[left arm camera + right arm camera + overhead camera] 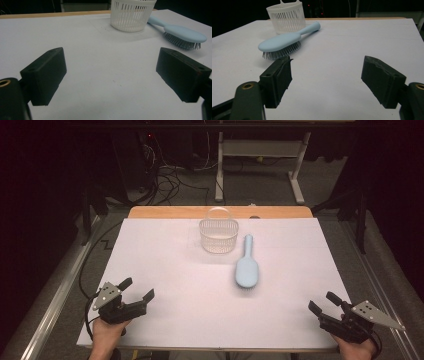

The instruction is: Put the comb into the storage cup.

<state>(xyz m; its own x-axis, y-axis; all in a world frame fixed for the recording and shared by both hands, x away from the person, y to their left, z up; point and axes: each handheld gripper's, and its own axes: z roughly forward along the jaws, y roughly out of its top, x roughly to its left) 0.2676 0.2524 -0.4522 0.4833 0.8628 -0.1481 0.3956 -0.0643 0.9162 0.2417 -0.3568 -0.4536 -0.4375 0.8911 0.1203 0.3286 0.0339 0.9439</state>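
A light blue hairbrush [247, 265] lies bristles down near the middle of the white table [170, 285], its handle pointing away toward the far edge. Just left of the handle stands a white slatted basket [218, 234] with a thin hoop handle. My left gripper [137, 289] rests open at the near left corner, nothing between its jaws. At the near right corner my right gripper [324, 302] is also open and holds nothing. The left gripper view shows the basket [132, 15] and brush [183, 33] far ahead to the right. In the right gripper view the brush [284, 41] lies ahead left, with the basket [286, 18] behind it.
A wooden strip [170, 212] edges the far side of the table. Beyond it are a desk frame [260, 160] and loose cables [170, 175] on the floor. A metal rail [55, 300] runs along the left side.
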